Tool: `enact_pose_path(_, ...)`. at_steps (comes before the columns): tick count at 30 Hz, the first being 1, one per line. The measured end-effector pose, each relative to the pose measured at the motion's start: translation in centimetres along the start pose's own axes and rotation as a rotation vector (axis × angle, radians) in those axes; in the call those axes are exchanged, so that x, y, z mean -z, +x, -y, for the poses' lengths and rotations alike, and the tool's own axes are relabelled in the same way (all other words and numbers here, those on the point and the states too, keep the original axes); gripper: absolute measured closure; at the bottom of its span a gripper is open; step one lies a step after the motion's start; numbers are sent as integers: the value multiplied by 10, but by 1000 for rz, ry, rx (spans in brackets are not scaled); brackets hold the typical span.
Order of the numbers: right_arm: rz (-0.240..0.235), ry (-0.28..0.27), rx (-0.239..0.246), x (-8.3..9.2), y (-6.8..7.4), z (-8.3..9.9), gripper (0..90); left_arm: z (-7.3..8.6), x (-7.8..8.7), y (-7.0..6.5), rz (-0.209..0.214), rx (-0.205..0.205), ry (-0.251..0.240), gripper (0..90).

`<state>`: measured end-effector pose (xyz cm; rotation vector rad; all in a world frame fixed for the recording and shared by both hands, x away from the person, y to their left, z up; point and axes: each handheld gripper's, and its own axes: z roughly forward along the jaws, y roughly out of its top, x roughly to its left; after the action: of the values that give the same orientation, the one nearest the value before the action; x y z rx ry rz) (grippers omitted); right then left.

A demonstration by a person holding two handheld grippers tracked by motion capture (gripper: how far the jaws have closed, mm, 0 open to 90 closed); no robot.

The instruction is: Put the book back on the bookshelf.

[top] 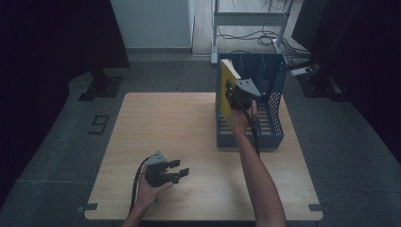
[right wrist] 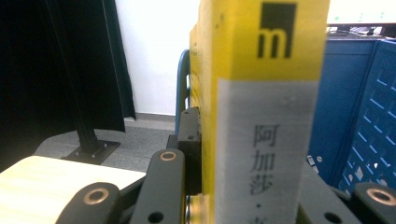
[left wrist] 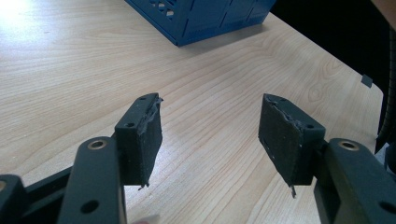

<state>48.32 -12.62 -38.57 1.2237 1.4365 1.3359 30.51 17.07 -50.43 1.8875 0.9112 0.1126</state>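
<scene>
A yellow book (top: 226, 79) with a black logo on its spine stands upright at the left side of a blue slotted file rack (top: 274, 137). My right gripper (top: 231, 91) is shut on the book, reaching in from the rack's front. In the right gripper view the book (right wrist: 261, 116) stands close up, a black pad pressed on its left cover, with the rack wall (right wrist: 359, 116) to its right. My left gripper (top: 179, 167) rests low over the wooden table (top: 165, 123) at the front left. Its jaws (left wrist: 210, 135) are open with nothing between them.
The blue rack (left wrist: 205, 18) stands at the table's back right. Beyond the table are a white metal frame (top: 250, 19) with cables on the floor and black curtains at both sides. The table's right edge (left wrist: 369, 81) lies close to the left gripper's line.
</scene>
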Motion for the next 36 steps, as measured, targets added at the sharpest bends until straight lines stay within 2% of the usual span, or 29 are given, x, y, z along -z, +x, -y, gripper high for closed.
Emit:
enact_pose_path(8,21,11,-2,-12,4,5,747,0,2,1,2,8,-7,393)
enact_pose_path(10,29,9,22,-15,6,8,746,0,3,2,3,8,-9,393)
enact_pose_path(17,34,25,-4,-24,3,17,746,0,3,2,3,13,-10,393)
enact_pose_path(28,39,51,-17,-31,4,35,746,0,2,3,5,13,-9,393)
enact_pose_path(33,40,74,-1,-34,4,45,745,1,2,4,4,18,-11,393)
enact_pose_path(36,42,67,1,-33,3,48,745,1,2,4,5,18,-10,393)
